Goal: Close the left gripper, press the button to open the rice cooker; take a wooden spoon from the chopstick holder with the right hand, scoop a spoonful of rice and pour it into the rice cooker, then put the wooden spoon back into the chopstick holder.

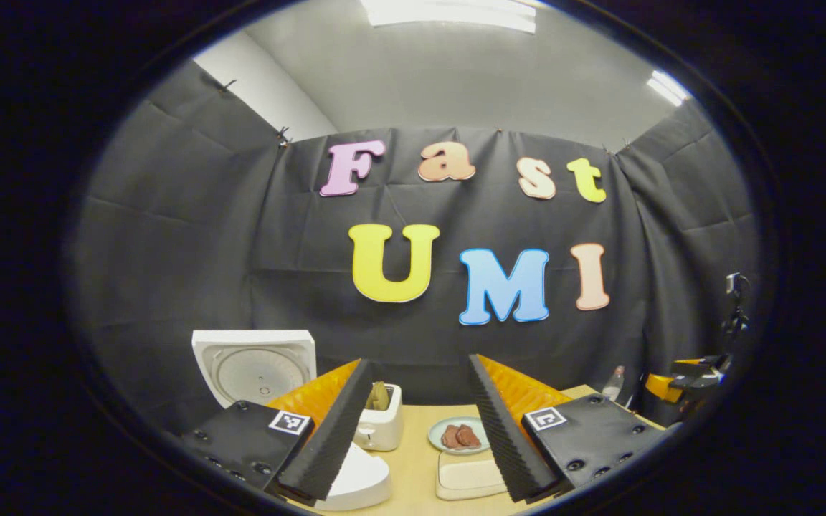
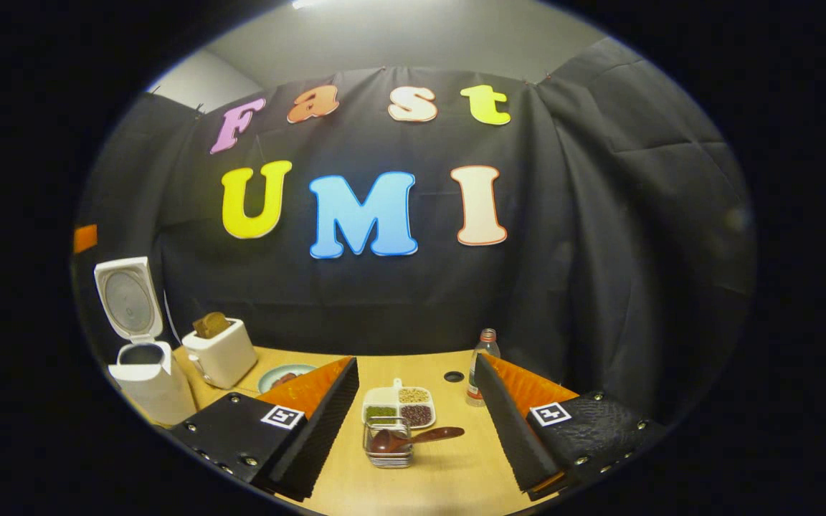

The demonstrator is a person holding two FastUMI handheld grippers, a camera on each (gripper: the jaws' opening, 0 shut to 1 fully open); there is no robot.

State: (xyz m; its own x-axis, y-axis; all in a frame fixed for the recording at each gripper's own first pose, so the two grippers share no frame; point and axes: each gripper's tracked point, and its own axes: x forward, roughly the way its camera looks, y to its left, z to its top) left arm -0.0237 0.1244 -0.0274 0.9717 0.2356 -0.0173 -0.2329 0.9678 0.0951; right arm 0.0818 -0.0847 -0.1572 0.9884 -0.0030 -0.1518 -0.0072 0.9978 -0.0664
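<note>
Far left on the desk [image 2: 449,466]: white rice cooker [image 2: 148,380], lid [image 2: 126,297] standing upright and open; just right of it a toaster [image 2: 221,351] with bread, then a plate [image 2: 280,375] of reddish slices. Mid-desk: wire chopstick holder [image 2: 388,446] with the wooden spoon [image 2: 413,437] lying tilted in it, handle pointing right; a divided dish [image 2: 399,406] of grains just behind, bottle [image 2: 482,373] farther right. Left hand-held gripper [image 1: 420,430] spread wide over the cooker's front, gripping nothing; right hand-held gripper [image 2: 420,437] likewise spread, empty, spoon and holder between its fingers but apart from them.
</note>
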